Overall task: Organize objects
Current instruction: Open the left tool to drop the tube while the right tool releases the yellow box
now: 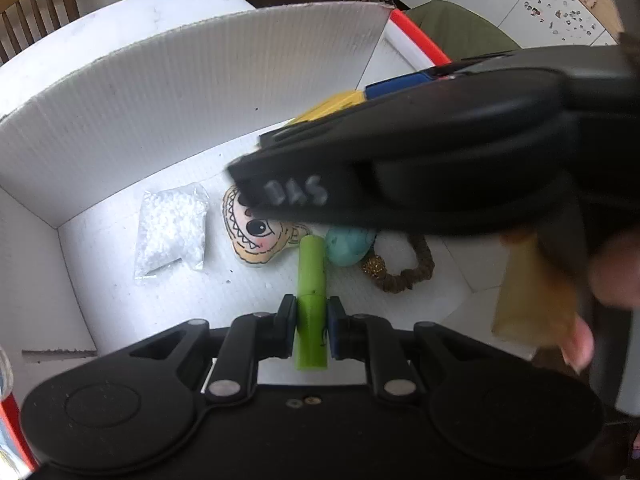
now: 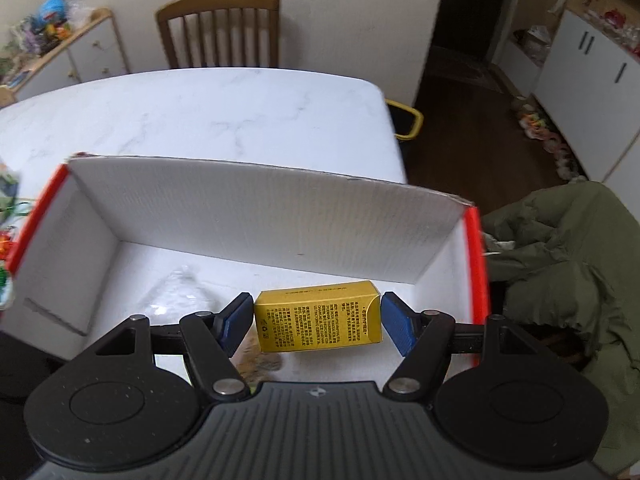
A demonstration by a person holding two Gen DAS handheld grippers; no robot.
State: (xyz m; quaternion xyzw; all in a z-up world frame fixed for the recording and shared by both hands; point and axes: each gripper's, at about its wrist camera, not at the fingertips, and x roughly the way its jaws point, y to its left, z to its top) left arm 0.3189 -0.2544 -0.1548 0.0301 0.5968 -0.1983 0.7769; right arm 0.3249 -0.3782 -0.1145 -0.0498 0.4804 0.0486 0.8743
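A white corrugated box (image 1: 160, 92) with a red rim stands on the marble table. My left gripper (image 1: 312, 322) is shut on a green tube (image 1: 310, 264), held low over the box floor. On that floor lie a bag of white beads (image 1: 172, 232), a cartoon-face plush (image 1: 256, 236), a teal egg (image 1: 348, 246) and a brown scrunchie (image 1: 404, 272). My right gripper (image 2: 316, 320) is shut on a yellow printed carton (image 2: 320, 312), hanging above the inside of the box (image 2: 260, 216). Its black housing (image 1: 440, 152) crosses the left wrist view and hides part of the plush.
A wooden chair (image 2: 218, 28) stands beyond the table (image 2: 200, 112). An olive-green jacket (image 2: 560, 260) lies right of the box. White cabinets (image 2: 592, 80) line the far right wall. A person's hand (image 1: 600, 276) shows at the right edge of the left wrist view.
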